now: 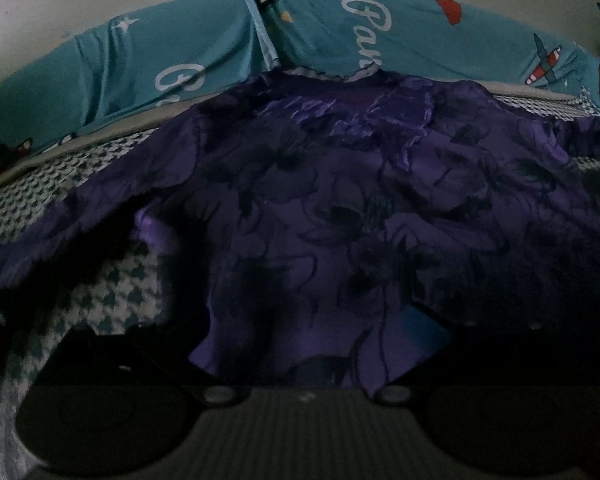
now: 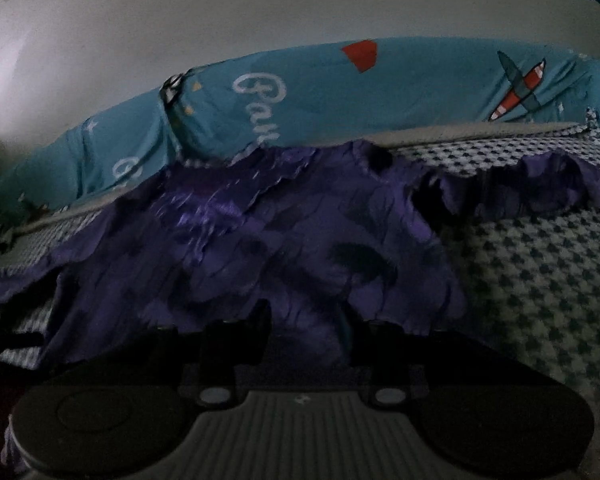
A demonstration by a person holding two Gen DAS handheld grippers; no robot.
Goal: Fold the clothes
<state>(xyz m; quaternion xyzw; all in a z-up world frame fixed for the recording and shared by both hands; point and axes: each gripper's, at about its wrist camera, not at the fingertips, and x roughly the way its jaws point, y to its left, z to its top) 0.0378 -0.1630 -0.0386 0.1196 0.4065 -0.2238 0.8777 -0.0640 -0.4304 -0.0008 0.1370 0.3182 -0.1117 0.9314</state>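
Note:
A purple garment (image 1: 340, 200) with a dark flower print lies crumpled across a houndstooth bed cover (image 1: 112, 300). Its near part is bunched between the dark fingers of my left gripper (image 1: 300, 328), which is shut on it; a blue pad (image 1: 424, 320) shows at the right, and the cloth's left side hangs raised off the cover. In the right wrist view the garment (image 2: 260, 240) spreads to the left and ahead. My right gripper (image 2: 303, 316) is shut on a thick fold of its near edge, black fingers (image 2: 236, 344) on either side.
A teal pillow (image 1: 220, 40) with white lettering and aeroplane prints runs along the far side of the bed, also in the right wrist view (image 2: 380, 88). A pale wall (image 2: 260, 8) rises behind it. Bare houndstooth cover (image 2: 540, 280) lies to the right. The light is dim.

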